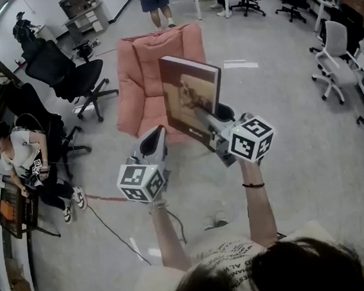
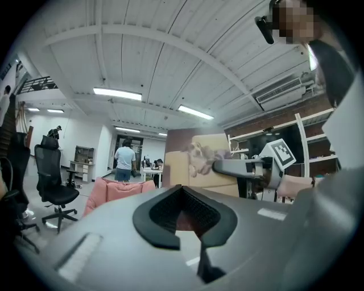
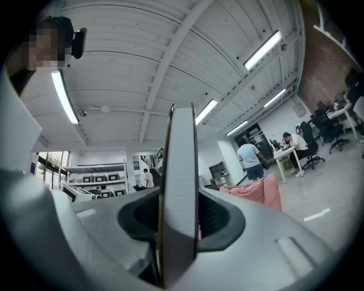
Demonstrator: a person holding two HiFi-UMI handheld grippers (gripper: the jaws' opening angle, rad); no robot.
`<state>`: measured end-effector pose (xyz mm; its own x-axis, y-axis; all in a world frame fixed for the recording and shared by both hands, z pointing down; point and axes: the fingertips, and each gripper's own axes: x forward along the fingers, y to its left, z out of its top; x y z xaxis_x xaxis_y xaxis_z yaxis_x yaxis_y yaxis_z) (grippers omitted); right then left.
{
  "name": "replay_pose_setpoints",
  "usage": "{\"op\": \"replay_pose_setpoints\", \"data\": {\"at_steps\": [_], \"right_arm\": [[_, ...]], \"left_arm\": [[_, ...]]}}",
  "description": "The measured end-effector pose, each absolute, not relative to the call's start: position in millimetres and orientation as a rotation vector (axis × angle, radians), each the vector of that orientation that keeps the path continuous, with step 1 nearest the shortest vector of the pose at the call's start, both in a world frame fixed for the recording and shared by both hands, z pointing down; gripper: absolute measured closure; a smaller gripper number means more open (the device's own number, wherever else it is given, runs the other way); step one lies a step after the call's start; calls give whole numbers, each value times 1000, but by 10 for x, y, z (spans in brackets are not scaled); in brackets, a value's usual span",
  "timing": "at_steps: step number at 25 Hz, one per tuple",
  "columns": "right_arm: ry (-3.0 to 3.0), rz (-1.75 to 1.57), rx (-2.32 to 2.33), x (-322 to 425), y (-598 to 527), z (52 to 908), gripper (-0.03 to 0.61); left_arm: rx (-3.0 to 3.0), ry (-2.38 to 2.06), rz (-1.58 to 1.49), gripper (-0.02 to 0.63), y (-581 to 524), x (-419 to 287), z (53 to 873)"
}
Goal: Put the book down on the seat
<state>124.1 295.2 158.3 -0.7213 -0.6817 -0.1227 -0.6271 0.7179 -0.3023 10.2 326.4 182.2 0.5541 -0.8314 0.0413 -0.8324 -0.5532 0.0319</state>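
- Head view: the right gripper (image 1: pixel 218 129) has the hardcover book (image 1: pixel 192 98) pinched at its lower corner. The book stands upright in the air, cover facing us, over the front of the pink armchair (image 1: pixel 138 81). The left gripper (image 1: pixel 156 133) hovers just beside it, touching nothing.
- It looks to me like a stiff, fairly heavy board-bound book. With a single corner grip it will want to swing or slip on its glossy cover, so a second hold on the free edge would steady it.
- There is open floor all round. The black office chair (image 1: pixel 64 73) stands well apart to the left, so the way to the seat is clear. The armrests and the backrest are the edges to mind.
- Left gripper view: the jaws sit close together with nothing between them. Beyond them are the book's dog-picture cover (image 2: pixel 193 159) and the pink seat (image 2: pixel 116 190).
- Right gripper view: the jaws are part-way closed and clamped on the book, whose page edge (image 3: pixel 179 187) rises straight up between the pads. The armchair (image 3: pixel 256 190) lies ahead to the right.
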Motion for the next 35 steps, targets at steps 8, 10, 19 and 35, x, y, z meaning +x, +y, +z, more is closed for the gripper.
{"op": "replay_pose_setpoints", "data": {"at_steps": [8,10,19,35], "right_arm": [[2706,-371,-1049,1492,2934,1638,431],[2703,-383,-1048,1559,2921,1677,431],[2696,-440,-1045,1587,2770,1799,431],[2718,-521,-1055,1056,1665,2135,431]], "left_arm": [[2702,-1476,49,623,3343,306,1929],[2684,-1487,52,623,3364,329,1999],[2637,-1530,76,623,3251,232,2078],[2595,-1493,94,622,2104,-218,2354]]}}
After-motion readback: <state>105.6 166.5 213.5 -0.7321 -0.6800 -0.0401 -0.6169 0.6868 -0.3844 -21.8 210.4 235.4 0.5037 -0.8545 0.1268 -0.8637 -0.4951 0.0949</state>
